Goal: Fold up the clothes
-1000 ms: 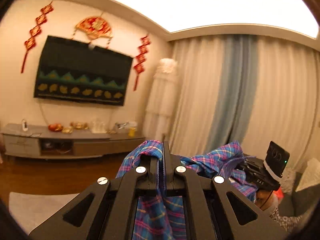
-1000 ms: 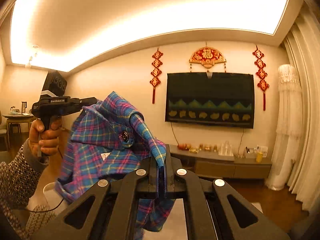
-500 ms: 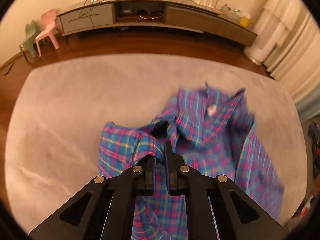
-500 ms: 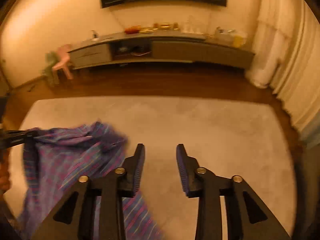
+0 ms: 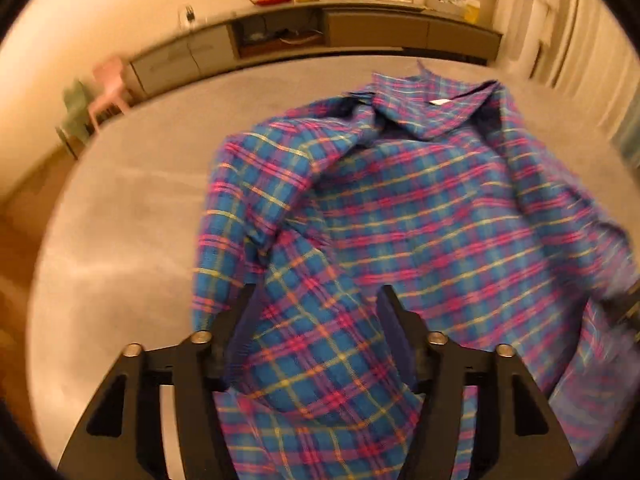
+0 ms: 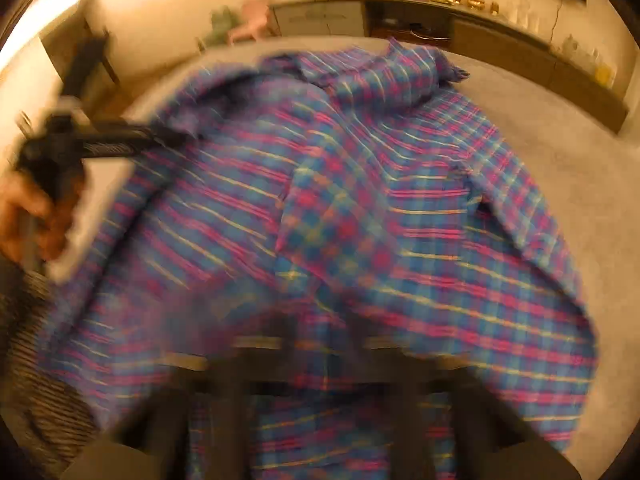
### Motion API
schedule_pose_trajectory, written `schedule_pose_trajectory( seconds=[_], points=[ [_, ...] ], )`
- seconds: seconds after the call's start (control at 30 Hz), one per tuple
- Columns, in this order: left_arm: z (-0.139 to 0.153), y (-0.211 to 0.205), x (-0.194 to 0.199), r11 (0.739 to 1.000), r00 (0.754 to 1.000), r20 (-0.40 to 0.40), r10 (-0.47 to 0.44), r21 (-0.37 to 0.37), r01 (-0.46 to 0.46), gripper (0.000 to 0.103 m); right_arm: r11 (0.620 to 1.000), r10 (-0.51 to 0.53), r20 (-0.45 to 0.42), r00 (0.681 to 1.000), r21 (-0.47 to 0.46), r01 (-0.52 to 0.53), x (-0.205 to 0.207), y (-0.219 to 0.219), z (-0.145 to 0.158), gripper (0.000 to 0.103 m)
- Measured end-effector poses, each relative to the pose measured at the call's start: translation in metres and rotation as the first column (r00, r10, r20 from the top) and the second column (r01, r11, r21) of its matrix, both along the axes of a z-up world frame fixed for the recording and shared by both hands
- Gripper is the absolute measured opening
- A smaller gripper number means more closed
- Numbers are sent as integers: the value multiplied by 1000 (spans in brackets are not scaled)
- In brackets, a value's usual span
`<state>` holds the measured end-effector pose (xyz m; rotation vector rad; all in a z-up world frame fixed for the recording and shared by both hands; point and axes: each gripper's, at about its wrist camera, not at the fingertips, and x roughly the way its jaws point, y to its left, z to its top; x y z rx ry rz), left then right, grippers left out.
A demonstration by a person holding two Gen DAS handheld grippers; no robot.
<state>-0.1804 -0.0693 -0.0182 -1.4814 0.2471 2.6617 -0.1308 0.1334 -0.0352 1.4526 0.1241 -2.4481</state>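
Two risks: left gripper (image 5: 316, 344) released, right gripper's (image 6: 324, 364) state blurred, untellable, so plaid shirt (image 5: 420, 216) landing rumpled on grey rug (image 5: 132, 216).

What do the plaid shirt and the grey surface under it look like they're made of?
Blue-and-pink plaid shirt: thin woven cloth, probably cotton, matte; it drapes in soft folds and the check is woven in. Grey floor surface: short-pile carpet or rug, matte, showing brushed streaks.

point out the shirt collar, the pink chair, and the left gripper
shirt collar (image 5: 434, 114): left wrist view, on the spread collar fabric.
pink chair (image 5: 110, 88): left wrist view, on its seat back.
left gripper (image 5: 318, 320): left wrist view, midway between the open fingertips.
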Motion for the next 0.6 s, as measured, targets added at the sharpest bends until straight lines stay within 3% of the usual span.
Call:
schedule_pose_trajectory(
  seconds=[0.1,0.17,0.27,0.33,0.37,0.43,0.47,0.53,0.6],
  points=[
    [0,-17,-2,999,999,-23,31,-21,-31,52,994,-104,-101,989,32,108,0,47,30,4],
    [-1,-31,-10,998,998,-17,68,-8,-68,51,969,-230,-156,961,52,240,-5,102,56,4],
    [-1,-50,-16,993,994,-10,110,39,-109,48,875,-442,-201,874,116,470,-13,204,80,4],
    [0,-56,-21,992,994,0,108,61,-108,47,792,-579,-186,794,101,602,-17,276,81,5],
    [-2,-56,-22,992,994,7,106,69,-106,42,770,-608,-189,771,94,631,-17,291,77,6],
    [-6,-56,-24,992,996,19,93,82,-94,26,731,-654,-200,730,80,677,-14,314,67,26],
    [-7,-54,-24,992,996,23,82,92,-84,7,711,-676,-204,708,73,700,-13,326,61,31],
    [-1,-53,-25,988,999,12,49,144,-50,2,668,-718,-213,663,58,742,-11,349,51,35],
    [26,-53,-27,982,999,-49,6,187,3,2,702,-692,-167,702,68,708,-14,342,38,35]
  ],
)
